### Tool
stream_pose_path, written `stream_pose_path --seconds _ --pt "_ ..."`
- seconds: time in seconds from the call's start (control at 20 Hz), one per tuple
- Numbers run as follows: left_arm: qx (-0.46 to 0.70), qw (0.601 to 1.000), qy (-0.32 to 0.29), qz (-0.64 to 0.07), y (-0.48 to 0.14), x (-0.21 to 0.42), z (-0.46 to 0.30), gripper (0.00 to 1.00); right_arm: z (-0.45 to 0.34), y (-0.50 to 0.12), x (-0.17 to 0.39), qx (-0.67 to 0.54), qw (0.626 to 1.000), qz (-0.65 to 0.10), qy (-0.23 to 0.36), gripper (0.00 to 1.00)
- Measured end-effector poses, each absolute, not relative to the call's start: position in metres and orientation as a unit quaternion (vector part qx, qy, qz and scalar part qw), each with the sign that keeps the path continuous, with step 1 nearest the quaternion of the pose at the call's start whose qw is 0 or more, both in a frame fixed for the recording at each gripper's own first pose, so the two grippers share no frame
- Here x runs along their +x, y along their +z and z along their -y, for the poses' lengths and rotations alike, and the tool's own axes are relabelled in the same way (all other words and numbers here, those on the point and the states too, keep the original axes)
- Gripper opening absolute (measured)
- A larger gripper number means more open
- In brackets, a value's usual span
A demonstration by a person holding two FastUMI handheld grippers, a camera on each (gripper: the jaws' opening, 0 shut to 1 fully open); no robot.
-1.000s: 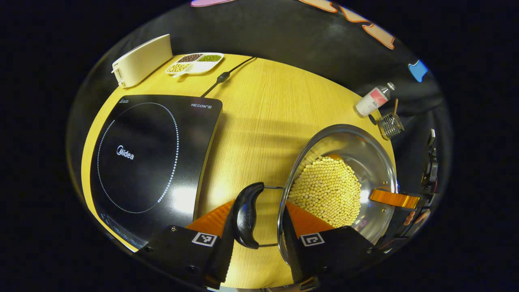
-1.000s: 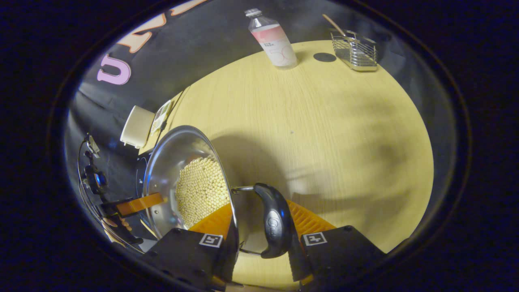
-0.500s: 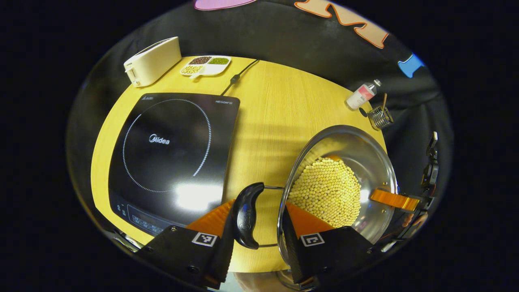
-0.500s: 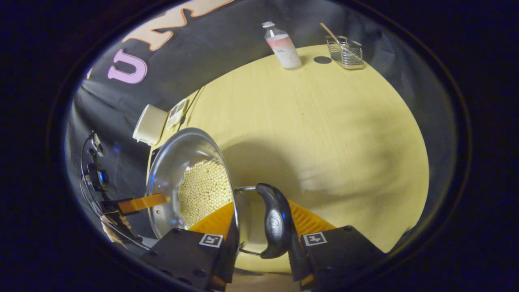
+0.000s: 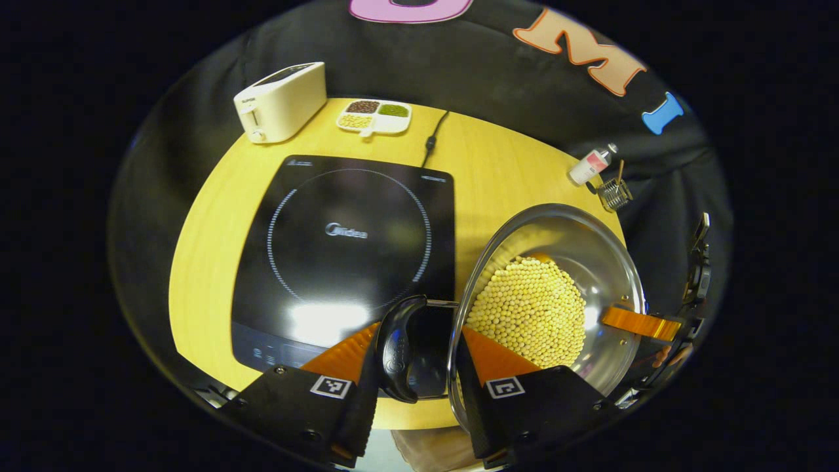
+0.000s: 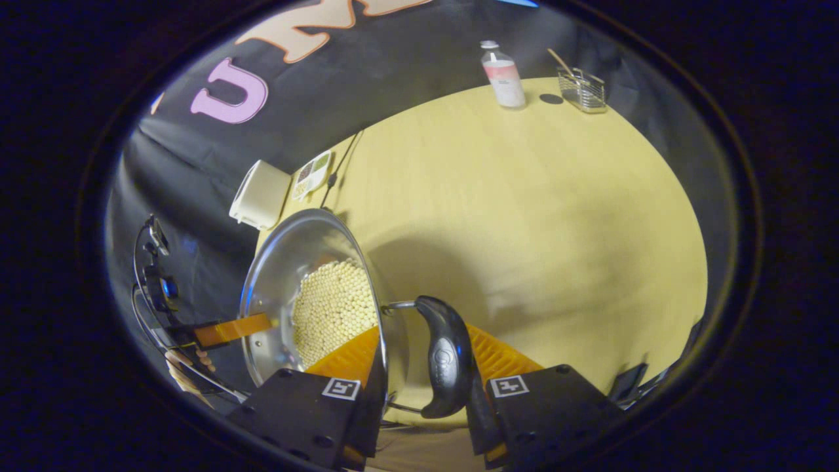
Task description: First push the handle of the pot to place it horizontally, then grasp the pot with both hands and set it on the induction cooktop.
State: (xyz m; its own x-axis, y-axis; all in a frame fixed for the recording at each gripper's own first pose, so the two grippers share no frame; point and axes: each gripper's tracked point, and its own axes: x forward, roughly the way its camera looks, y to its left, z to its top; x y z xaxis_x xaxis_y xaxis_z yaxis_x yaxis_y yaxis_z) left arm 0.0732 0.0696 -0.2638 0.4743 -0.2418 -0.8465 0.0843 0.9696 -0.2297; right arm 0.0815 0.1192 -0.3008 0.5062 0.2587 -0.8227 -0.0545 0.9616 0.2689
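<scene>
We hold the pot (image 5: 557, 288) aloft, both tongs clenched on its side handles; the cooktop (image 5: 347, 249) lies ahead-left of our left tongs (image 5: 416, 367).

Steel pot of beans held up beside the black cooktop

The shiny steel pot (image 5: 590, 249), holding pale yellow beans (image 5: 531, 311), hangs above the wooden table, its black side handles (image 5: 395, 344) gripped on both sides. The flat black induction cooktop (image 5: 347, 249) with its dotted ring lies just left of it, bare.
</scene>
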Motion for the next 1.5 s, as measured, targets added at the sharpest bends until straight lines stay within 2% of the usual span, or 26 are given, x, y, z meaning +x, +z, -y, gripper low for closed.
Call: stream_pose_path --seconds 0.35,0.65,0.8,0.85,0.9,0.95,1.0,1.05,1.1,1.15,1.2,1.25,1.45,1.5 --pt "-0.057 0.859 -0.097 -0.499 -0.266 0.095 -0.156 0.60 -0.213 -0.320 0.078 0.118 0.862 -0.485 0.086 0.57" --pt "-0.034 0.864 -0.095 -0.493 -0.283 0.131 -0.203 0.60 -0.265 -0.343 0.098 0.117 0.864 -0.484 0.073 0.57" --pt "-0.032 0.867 -0.096 -0.487 -0.291 0.147 -0.214 0.60 -0.277 -0.350 0.112 0.113 0.867 -0.482 0.062 0.57" --pt "-0.032 0.868 -0.098 -0.485 -0.292 0.152 -0.216 0.60 -0.278 -0.352 0.117 0.107 0.870 -0.479 0.054 0.50" --pt "-0.031 0.868 -0.099 -0.486 -0.295 0.154 -0.217 0.60 -0.279 -0.352 0.122 0.100 0.873 -0.476 0.046 0.49" --pt "-0.032 0.871 -0.101 -0.479 -0.295 0.160 -0.218 0.60 -0.282 -0.353 0.127 0.094 0.877 -0.469 0.042 0.50" --pt "-0.033 0.874 -0.103 -0.474 -0.295 0.166 -0.220 0.60 -0.283 -0.351 0.130 0.092 0.879 -0.466 0.038 0.57" --pt "-0.034 0.875 -0.105 -0.472 -0.296 0.170 -0.221 0.60 -0.284 -0.352 0.132 0.092 0.881 -0.462 0.037 0.57" --pt "-0.035 0.876 -0.107 -0.468 -0.296 0.174 -0.221 0.60 -0.285 -0.351 0.133 0.092 0.882 -0.461 0.034 0.50" --pt "-0.032 0.878 -0.109 -0.465 -0.296 0.177 -0.222 0.60 -0.287 -0.351 0.136 0.091 0.883 -0.458 0.033 0.50" --pt "-0.028 0.880 -0.111 -0.461 -0.296 0.181 -0.224 0.59 -0.289 -0.353 0.139 0.092 0.884 -0.457 0.031 0.51" --pt "-0.025 0.882 -0.112 -0.457 -0.296 0.184 -0.225 0.59 -0.291 -0.356 0.141 0.091 0.885 -0.456 0.029 0.57" --pt "-0.010 0.891 -0.109 -0.441 -0.296 0.196 -0.230 0.60 -0.297 -0.361 0.149 0.096 0.886 -0.453 0.028 0.57" --pt "-0.007 0.893 -0.108 -0.437 -0.296 0.198 -0.231 0.61 -0.298 -0.363 0.151 0.098 0.887 -0.451 0.027 0.51"
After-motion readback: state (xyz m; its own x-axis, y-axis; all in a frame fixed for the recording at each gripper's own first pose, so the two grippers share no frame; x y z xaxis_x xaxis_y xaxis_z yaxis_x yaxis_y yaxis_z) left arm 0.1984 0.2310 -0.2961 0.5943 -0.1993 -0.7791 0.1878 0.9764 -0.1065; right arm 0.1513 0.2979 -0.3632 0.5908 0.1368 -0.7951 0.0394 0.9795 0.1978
